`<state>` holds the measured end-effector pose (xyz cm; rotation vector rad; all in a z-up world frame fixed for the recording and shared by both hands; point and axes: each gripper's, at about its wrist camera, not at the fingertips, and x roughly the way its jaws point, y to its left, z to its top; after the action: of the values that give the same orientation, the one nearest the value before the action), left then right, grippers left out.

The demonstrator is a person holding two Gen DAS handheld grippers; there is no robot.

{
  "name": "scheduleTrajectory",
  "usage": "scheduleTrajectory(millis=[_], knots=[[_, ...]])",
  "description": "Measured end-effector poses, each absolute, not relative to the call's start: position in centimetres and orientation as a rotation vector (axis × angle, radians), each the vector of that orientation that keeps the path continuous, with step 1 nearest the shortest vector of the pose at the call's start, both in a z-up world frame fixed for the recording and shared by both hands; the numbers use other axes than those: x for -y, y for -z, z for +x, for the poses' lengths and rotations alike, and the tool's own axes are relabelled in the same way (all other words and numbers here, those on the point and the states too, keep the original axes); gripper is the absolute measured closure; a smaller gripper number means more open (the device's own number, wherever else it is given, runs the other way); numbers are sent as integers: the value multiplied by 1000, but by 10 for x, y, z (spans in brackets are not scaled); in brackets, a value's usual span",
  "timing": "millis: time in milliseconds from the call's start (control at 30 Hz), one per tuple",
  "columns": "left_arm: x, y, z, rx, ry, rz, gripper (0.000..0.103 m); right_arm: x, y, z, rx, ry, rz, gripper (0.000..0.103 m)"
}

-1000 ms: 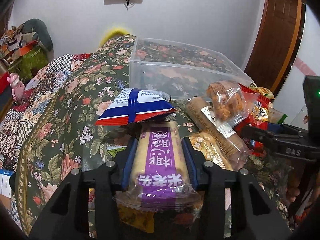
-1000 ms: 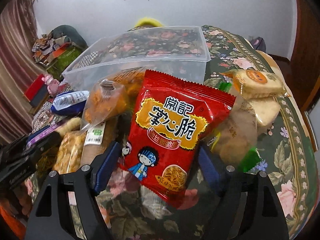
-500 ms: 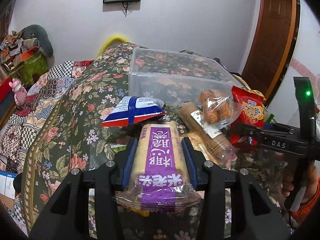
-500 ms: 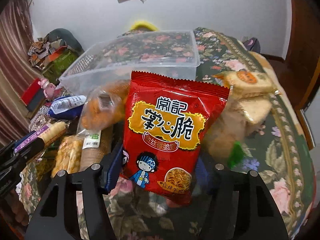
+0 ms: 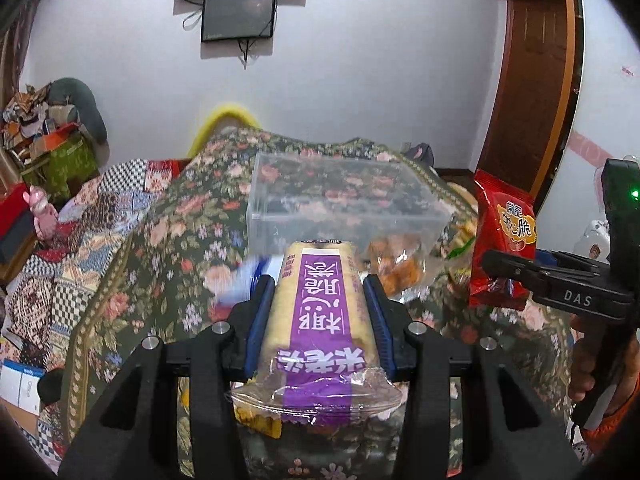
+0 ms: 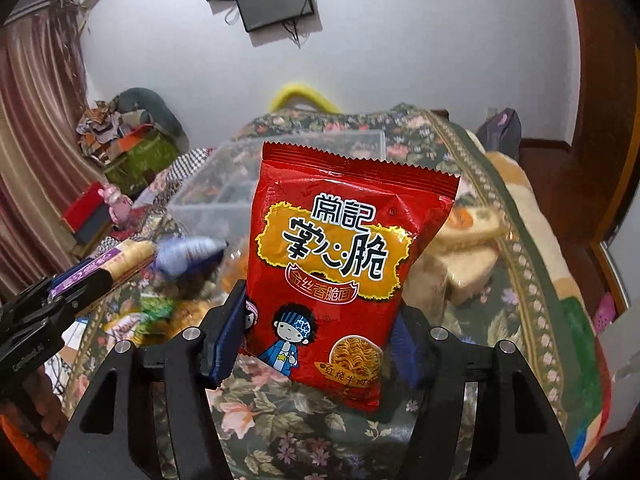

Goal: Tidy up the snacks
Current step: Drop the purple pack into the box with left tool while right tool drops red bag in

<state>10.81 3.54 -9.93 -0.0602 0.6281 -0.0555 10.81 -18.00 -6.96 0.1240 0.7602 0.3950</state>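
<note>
My left gripper (image 5: 318, 312) is shut on a long purple-labelled cracker pack (image 5: 320, 320) and holds it above the floral tablecloth, short of the clear plastic bin (image 5: 344, 200). My right gripper (image 6: 320, 336) is shut on a red noodle snack bag (image 6: 340, 264), held upright in the air; the bag also shows in the left wrist view (image 5: 504, 240). The bin shows behind it in the right wrist view (image 6: 216, 200). The left gripper with its pack shows at the left of the right wrist view (image 6: 92, 276).
Loose snacks lie on the table before the bin: a blue-white pack (image 6: 188, 256), an orange snack bag (image 5: 400, 268) and pale cake packs (image 6: 472, 228). Clutter and boxes (image 5: 52, 148) stand beyond the table's left side. A wooden door (image 5: 536, 80) is at right.
Both grippers have risen with their packs, away from the snack pile. The bin and table now sit lower and farther off in both views.
</note>
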Motion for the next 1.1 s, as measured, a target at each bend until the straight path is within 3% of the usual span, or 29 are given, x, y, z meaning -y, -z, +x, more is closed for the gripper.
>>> scheduleTrajectory(millis=[500, 1100], knots=[[-30, 62, 167, -574, 78, -48, 58, 171, 45, 136, -654, -405, 100, 43], [-35, 88, 267, -675, 40, -37, 58, 140, 60, 196, -704, -404, 44, 43]])
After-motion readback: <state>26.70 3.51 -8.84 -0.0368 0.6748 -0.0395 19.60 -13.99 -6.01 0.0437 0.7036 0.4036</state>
